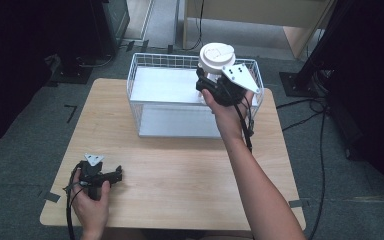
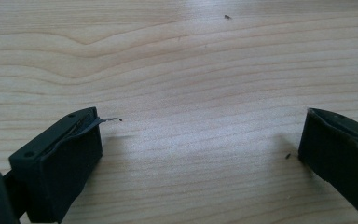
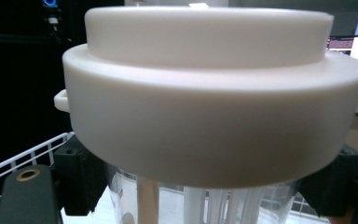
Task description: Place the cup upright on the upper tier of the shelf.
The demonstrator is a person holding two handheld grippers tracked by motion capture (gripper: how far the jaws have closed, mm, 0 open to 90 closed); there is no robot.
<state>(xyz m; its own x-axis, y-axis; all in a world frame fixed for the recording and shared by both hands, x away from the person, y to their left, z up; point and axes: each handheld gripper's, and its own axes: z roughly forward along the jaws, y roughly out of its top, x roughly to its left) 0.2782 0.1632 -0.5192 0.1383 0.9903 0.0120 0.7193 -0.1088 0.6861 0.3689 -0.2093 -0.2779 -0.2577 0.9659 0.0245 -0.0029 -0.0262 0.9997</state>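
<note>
While I'm parking the left gripper (image 1: pixel 111 175) on the wooden table (image 1: pixel 180 170), jaws spread wide with nothing between them, my right gripper (image 1: pixel 213 86) is clamping the clear body of a container (image 1: pixel 215 62) just under its fat white lid (image 3: pixel 214 98), holding it up over the white wire basket (image 1: pixel 145 80). Looks like I'm either lowering it in or lifting it out, can't tell which. The lid's smooth matte plastic, round and stepped, so I'm guessing any next move needs it kept level.
</note>
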